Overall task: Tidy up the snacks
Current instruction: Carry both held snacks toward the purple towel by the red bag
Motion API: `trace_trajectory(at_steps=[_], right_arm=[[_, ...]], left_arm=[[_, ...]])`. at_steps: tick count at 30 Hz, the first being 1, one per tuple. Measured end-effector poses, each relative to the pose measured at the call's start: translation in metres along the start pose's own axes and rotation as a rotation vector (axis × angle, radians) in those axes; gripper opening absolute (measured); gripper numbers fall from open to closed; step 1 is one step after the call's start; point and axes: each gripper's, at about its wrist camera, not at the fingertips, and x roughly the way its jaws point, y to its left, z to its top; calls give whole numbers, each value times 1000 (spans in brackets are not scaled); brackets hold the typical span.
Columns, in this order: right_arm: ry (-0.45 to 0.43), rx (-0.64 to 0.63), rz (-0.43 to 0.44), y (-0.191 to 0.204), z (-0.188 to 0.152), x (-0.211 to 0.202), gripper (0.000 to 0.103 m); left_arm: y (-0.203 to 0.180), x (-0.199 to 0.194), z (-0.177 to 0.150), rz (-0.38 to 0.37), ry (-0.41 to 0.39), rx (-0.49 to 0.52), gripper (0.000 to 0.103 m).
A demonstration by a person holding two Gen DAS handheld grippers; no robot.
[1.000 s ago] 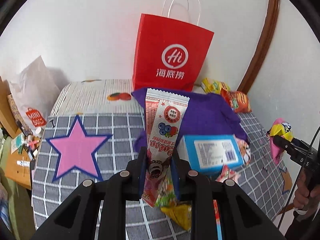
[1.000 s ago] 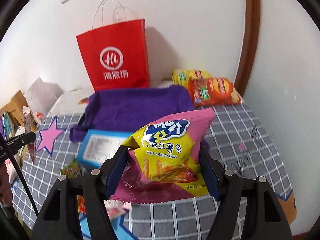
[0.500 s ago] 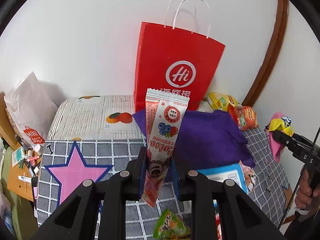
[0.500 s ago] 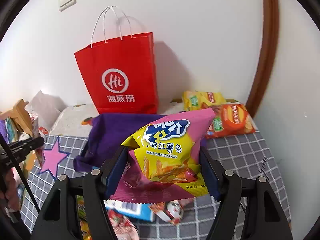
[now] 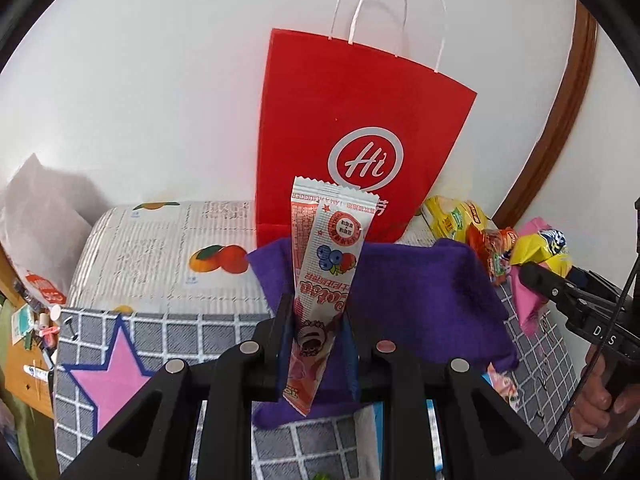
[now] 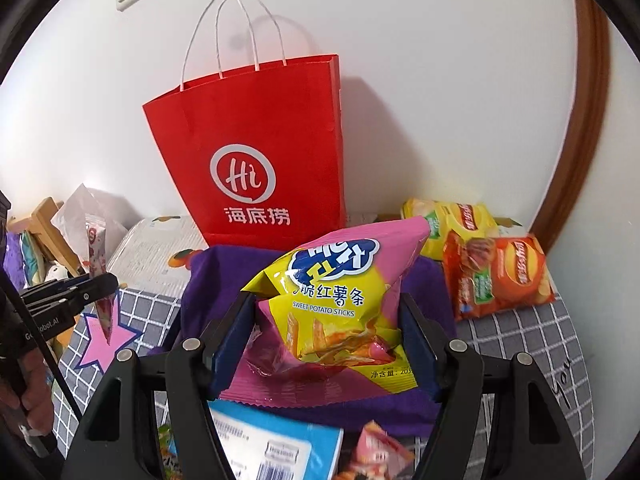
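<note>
My left gripper [image 5: 316, 340] is shut on a long white and pink snack stick packet [image 5: 326, 268], held upright above the purple cloth [image 5: 420, 304]. My right gripper [image 6: 328, 340] is shut on a pink and yellow sweet potato sticks bag [image 6: 336, 292], also above the purple cloth [image 6: 216, 280]. A red paper bag [image 5: 352, 140] with white handles stands upright against the wall just behind the cloth; it also shows in the right wrist view [image 6: 256, 160]. Each gripper shows in the other's view: the right one [image 5: 536, 280], the left one [image 6: 100, 288].
Yellow and orange chip bags [image 6: 492, 264] lie at the back right by a wooden frame [image 6: 588, 120]. A blue box [image 6: 276, 440] and small packets [image 6: 380, 452] lie in front on the grid cloth with a pink star [image 5: 112, 380]. Clutter [image 5: 36, 320] sits at the left.
Both grippers have risen and moved forward toward the red bag with their snacks still held. The bag looks larger and the blue box has dropped low in view.
</note>
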Motion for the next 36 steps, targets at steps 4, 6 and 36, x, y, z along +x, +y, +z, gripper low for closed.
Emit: trace_trajectory(at_steps=[4, 6, 36], right_arm=[[-8, -11, 7, 0, 15, 16, 70], [-14, -14, 10, -1, 21, 21, 70], [202, -50, 5, -31, 5, 137, 70]], left_arm=[[-5, 20, 11, -17, 8, -3, 21], [-9, 29, 16, -22, 11, -2, 21], [-24, 138, 17, -43, 216, 29, 21]])
